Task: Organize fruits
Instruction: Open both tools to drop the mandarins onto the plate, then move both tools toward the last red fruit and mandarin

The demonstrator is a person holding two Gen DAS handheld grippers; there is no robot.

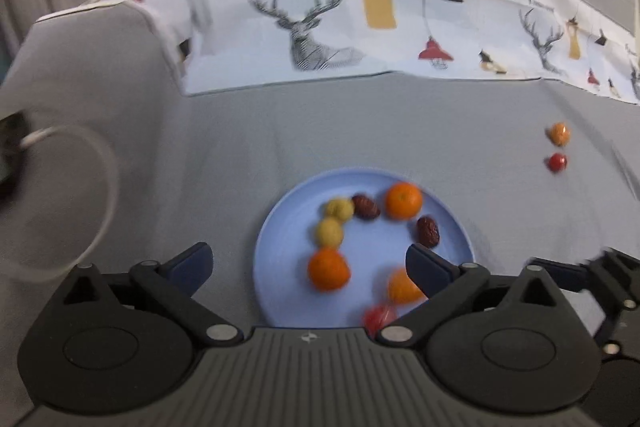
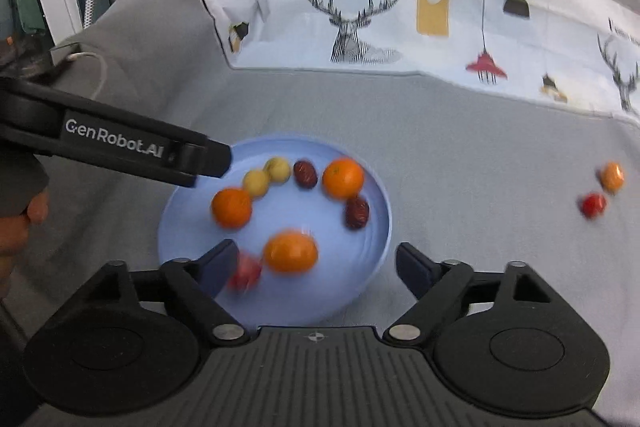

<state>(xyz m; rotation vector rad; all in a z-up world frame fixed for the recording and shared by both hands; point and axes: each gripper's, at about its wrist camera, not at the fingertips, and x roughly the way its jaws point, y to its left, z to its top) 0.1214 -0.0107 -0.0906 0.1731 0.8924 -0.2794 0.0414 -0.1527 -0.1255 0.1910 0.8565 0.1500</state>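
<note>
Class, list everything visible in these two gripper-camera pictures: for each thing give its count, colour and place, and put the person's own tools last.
plate: 1, light blue, on the grey cloth
oranges: 3, orange, on the plate
yellow fruits: 2, yellow, far left of the plate
dates: 2, dark red-brown, far side of the plate
red fruit: 1, red, near edge of the plate
loose fruits: 2, one orange, one red, on the cloth to the right
printed cloth: 1, white with deer, behind
left gripper: black, jaws open
right gripper: black, jaws open
</note>
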